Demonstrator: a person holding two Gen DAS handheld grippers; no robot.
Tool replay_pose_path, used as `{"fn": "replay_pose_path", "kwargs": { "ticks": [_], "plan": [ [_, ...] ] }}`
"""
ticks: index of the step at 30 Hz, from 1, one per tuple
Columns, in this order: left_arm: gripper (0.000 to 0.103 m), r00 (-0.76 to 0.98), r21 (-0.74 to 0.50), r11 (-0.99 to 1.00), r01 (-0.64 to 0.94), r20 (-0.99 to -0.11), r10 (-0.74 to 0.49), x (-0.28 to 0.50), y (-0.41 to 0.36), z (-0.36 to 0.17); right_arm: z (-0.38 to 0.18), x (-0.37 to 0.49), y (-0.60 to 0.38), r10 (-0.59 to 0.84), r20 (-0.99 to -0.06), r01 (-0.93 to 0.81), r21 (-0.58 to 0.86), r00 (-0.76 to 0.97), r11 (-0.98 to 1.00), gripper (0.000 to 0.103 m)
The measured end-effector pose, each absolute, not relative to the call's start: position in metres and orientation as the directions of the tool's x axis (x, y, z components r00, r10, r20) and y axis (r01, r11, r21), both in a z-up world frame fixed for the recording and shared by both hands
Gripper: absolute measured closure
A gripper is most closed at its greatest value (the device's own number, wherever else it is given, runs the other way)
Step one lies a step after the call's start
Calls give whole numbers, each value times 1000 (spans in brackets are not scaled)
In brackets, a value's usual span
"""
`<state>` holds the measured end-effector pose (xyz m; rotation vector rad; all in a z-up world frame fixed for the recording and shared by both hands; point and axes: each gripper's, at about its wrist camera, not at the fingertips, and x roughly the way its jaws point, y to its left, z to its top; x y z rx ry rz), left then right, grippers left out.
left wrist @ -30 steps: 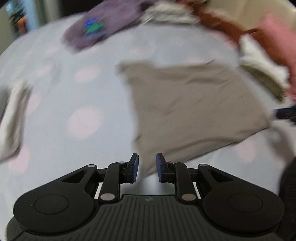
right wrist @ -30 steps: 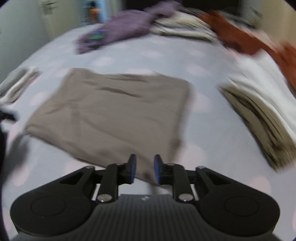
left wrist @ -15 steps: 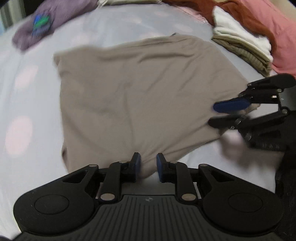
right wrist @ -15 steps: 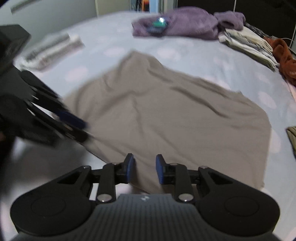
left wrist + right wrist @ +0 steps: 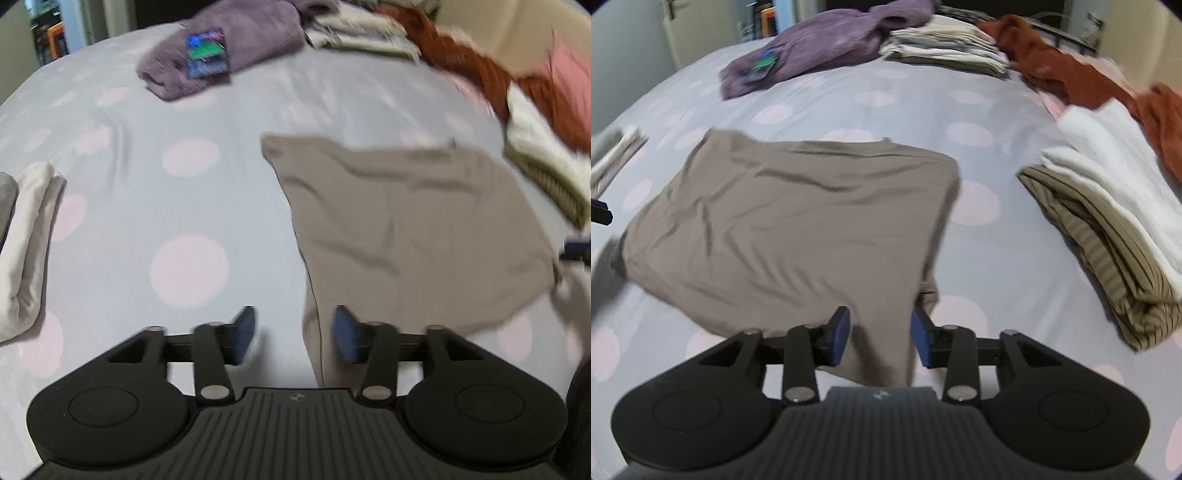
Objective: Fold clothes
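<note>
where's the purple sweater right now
The purple sweater lies at the far end of the bed, upper left in the right wrist view, beside a folded cream stack and beyond the taupe garment.

- The taupe garment (image 5: 798,218) lies spread and creased on the dotted bed (image 5: 993,107).
- The right gripper (image 5: 880,334) sits at the garment's near corner, jaws opening, with cloth between its blue pads and neither pad visibly pressing.
- Right of the garment: a folded striped and white stack (image 5: 1108,236).
- Beyond the garment: a purple pile (image 5: 820,48), folded pale clothes (image 5: 945,46) and a rust garment (image 5: 1067,74).
</note>
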<state>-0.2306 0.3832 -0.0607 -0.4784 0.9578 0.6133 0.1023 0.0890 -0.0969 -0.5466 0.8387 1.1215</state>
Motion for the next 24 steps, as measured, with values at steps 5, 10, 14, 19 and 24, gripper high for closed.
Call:
{"fn": "replay_pose_path", "kwargs": {
  "ticks": [5,10,14,19,24],
  "plan": [
    [54,446,-192,682,-705,-869,216,-219,404,-70,-97,106,87,560,-804,-915,49,202,401,58],
    [54,434,-213,684,-698,-885,168,-214,406,-82,-103,105,86,567,-804,-908,85,181,410,52],
    [54,442,-223,676,-703,-881,170,-215,409,-83,-105,110,84,559,-807,-899,84,191,429,52],
    [54,449,-217,682,-698,-875,181,-213,406,-80,-104,120,79,570,-802,-873,140,176,467,51],
    [54,483,-221,733,-643,-860,165,-194,401,-70,-113,133,71,563,-816,-752,287,132,593,51]
  ]
}}
